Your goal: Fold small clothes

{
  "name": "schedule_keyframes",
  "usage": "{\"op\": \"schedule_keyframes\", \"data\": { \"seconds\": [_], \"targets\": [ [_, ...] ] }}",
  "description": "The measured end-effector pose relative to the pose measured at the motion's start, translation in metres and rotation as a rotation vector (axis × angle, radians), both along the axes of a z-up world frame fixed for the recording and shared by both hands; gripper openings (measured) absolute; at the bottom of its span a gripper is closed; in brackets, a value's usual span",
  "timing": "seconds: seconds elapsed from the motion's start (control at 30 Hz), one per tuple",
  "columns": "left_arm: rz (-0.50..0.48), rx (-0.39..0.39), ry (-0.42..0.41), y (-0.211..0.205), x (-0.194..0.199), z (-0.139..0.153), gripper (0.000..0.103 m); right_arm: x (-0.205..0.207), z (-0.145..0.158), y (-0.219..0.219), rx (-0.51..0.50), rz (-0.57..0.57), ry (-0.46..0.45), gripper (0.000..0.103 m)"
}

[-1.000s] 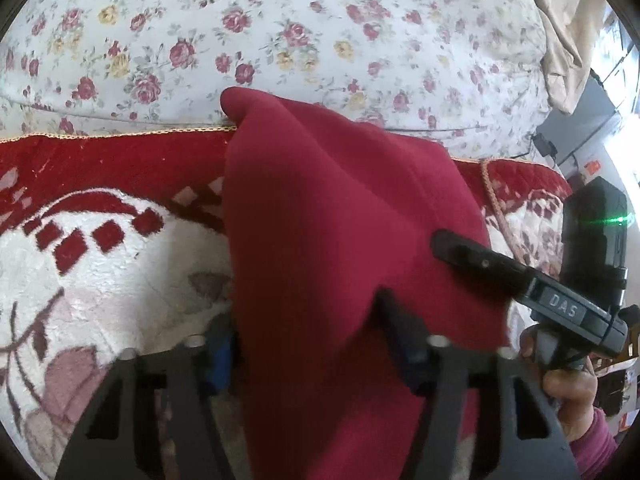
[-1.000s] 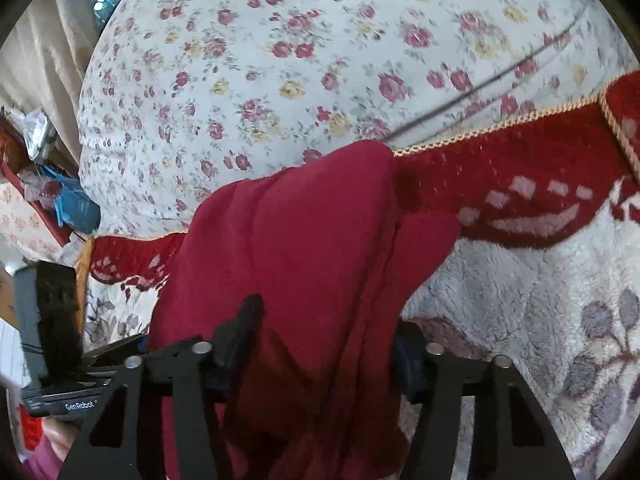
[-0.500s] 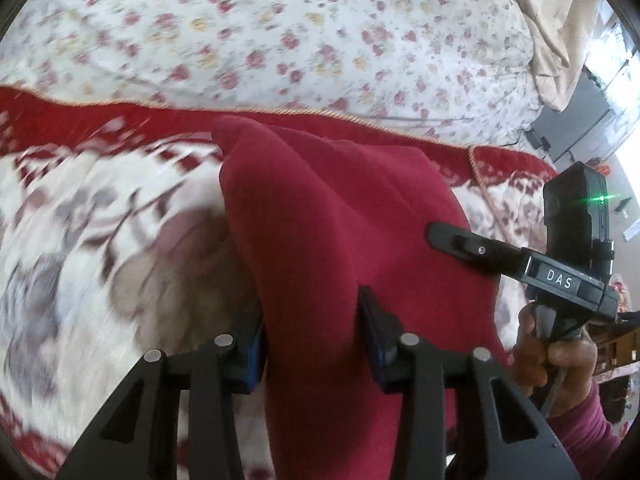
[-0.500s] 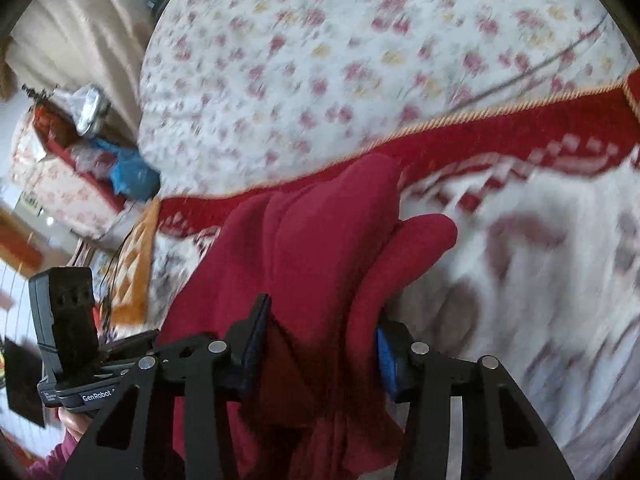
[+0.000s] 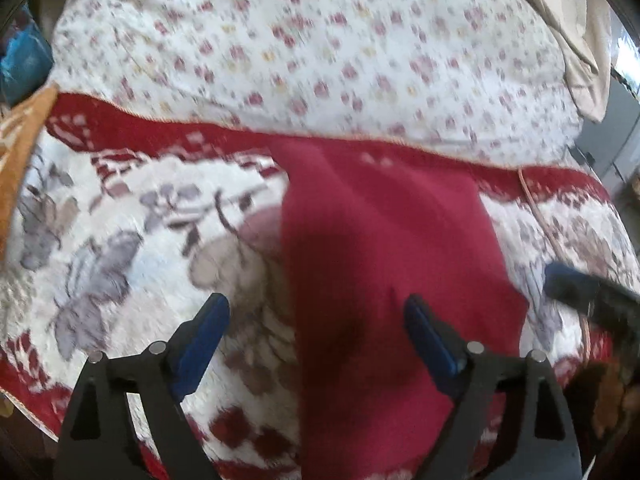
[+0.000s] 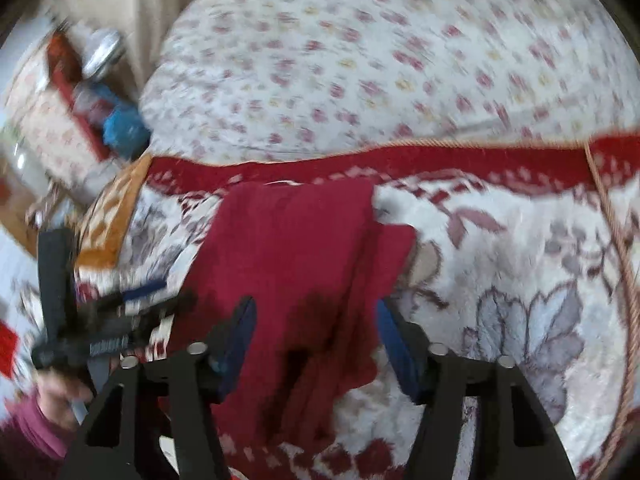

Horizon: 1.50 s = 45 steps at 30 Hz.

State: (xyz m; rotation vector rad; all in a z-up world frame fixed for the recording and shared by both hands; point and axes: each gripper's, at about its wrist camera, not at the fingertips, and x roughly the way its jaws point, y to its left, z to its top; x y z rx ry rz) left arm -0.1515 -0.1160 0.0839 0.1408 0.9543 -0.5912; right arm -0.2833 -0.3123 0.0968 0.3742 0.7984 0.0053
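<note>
Floral quilt (image 5: pixel 320 52) far across the bed, red-bordered flowered blanket (image 5: pixel 120 240) nearer, both blurred. At far left in the right wrist view, cluttered shelf (image 6: pixel 68 92), partly smeared. Left gripper (image 5: pixel 316 320) spread wide, blue pads (image 5: pixel 200 332) apart, gripping nothing. Red garment (image 5: pixel 380 260) lying flat on the blanket, reaching from the red border down between the left fingers, right fingertip over the cloth. Same garment (image 6: pixel 296 280) in the right wrist view, with a second layer sticking out on its right. Right gripper (image 6: pixel 316 332) also spread, nothing pinched, cloth lying loose between the fingers.
</note>
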Motion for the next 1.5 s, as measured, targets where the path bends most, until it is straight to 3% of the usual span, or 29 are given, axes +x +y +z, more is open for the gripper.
{"op": "schedule_keyframes", "data": {
  "seconds": [0.17,0.23,0.3,0.5,0.6,0.73,0.9,1.07,1.5],
  "targets": [
    [0.029,-0.018,-0.027,-0.008,0.004,-0.005,0.088,0.012,-0.009,0.040,-0.086,0.092,0.030,0.049],
    [0.033,-0.013,-0.042,-0.007,0.005,-0.010,0.089,0.014,-0.022,0.044,-0.154,0.070,0.081,0.046],
    [0.040,-0.003,-0.058,-0.009,0.005,-0.013,0.089,0.015,-0.036,0.039,-0.161,0.044,0.115,0.040],
    [0.037,0.036,-0.148,-0.014,0.003,-0.011,0.089,0.008,-0.042,0.036,-0.175,0.030,0.106,0.040],
    [0.027,0.047,-0.181,-0.016,0.000,-0.008,0.089,0.001,-0.035,0.036,-0.149,0.016,0.087,0.044],
    [0.016,0.021,-0.203,-0.014,-0.005,-0.001,0.089,-0.006,-0.018,0.037,-0.112,-0.025,0.044,0.071],
    [0.011,-0.005,-0.257,-0.009,-0.013,0.010,0.089,-0.005,-0.008,0.035,-0.146,-0.107,0.046,0.080],
    [0.043,-0.049,-0.263,0.002,-0.014,0.015,0.089,-0.002,-0.007,0.035,-0.157,-0.154,0.062,0.083],
    [0.079,0.012,-0.267,0.015,-0.010,0.015,0.089,0.014,-0.004,0.049,-0.204,-0.173,0.071,0.089]
  ]
}}
